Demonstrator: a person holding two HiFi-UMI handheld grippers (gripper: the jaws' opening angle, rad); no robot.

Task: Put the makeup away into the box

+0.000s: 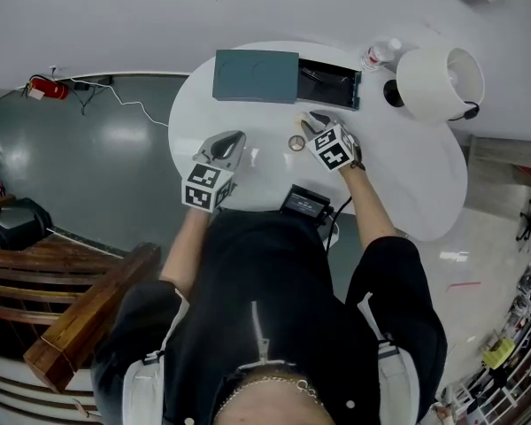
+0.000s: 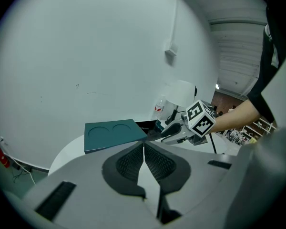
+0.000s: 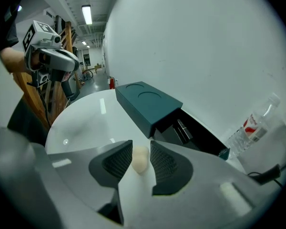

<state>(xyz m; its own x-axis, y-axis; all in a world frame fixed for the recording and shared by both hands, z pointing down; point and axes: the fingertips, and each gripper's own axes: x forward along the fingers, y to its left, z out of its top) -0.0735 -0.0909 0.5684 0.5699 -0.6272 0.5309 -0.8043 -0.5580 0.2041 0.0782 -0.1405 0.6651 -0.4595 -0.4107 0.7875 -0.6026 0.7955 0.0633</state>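
The left gripper [image 1: 229, 143] pointed forward and slightly down, its jaws pressed together with nothing between them. The right gripper [image 1: 316, 124] reached farther forward on an extended bare forearm [image 1: 373, 207], tilted steeply down, its pads clamping a cream makeup sponge [image 3: 140, 159].

A white round table [image 1: 407, 193] is standing on a glossy grey floor [image 1: 80, 166], close to a plain white wall [image 1: 159, 16]. At the far right side of the table a white lamp [image 1: 440, 80] is standing, and a clear water bottle [image 1: 382, 53] with a red label is standing just beside it. A flat black device [image 1: 305, 204] is lying at the near edge of the table. A red fire extinguisher [image 1: 49, 88] is sitting on the floor by the wall, and a thin white cable [image 1: 137, 104] is running across the floor near it. Wooden steps [image 1: 35, 273] are showing at the lower left.
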